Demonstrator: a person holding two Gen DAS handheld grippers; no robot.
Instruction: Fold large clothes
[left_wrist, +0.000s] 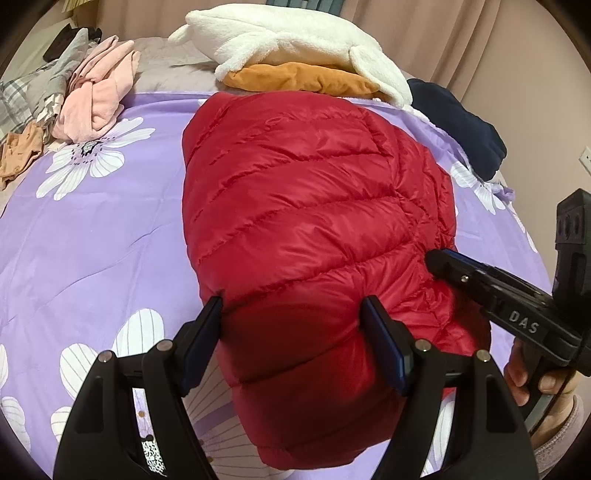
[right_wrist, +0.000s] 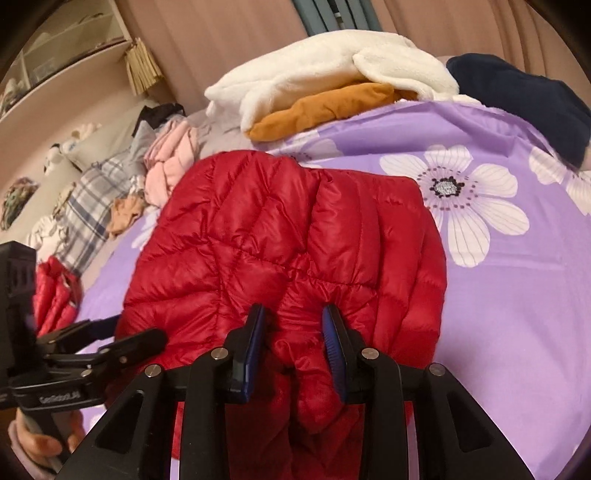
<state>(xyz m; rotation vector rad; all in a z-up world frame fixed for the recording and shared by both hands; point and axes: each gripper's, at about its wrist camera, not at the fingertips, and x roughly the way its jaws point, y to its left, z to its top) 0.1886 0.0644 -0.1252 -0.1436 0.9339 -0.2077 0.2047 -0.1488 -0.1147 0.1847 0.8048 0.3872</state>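
A red quilted down jacket (left_wrist: 317, 206) lies folded into a thick bundle in the middle of a bed covered by a purple bedspread with white flowers (left_wrist: 92, 240). The left gripper (left_wrist: 293, 306) stands at the near end of the bundle with its two blue-padded jaws wide apart; the puffy cloth bulges between them, and the pads touch it on both sides without a clear pinch. The right gripper (right_wrist: 293, 314) is at the jacket's other near edge, jaws also apart, with a fold of red fabric standing up between the fingers; I cannot tell for sure whether it presses the cloth. In the left wrist view this right gripper (left_wrist: 443, 264) comes in from the right side and its tip touches the side of the jacket.

At the far edge of the bed, a white fleece garment (left_wrist: 295, 40) lies on top of an orange-brown one (left_wrist: 299, 79), and a dark navy garment (left_wrist: 461, 125) lies just beside them to the right. On the left side there is a loose pile: a pink garment (left_wrist: 96, 96), a grey checked cloth (right_wrist: 88, 206) and a small tan piece (left_wrist: 18, 155). In the right wrist view an open shelf unit (right_wrist: 70, 40) stands by the wall; its contents are too blurred to name.
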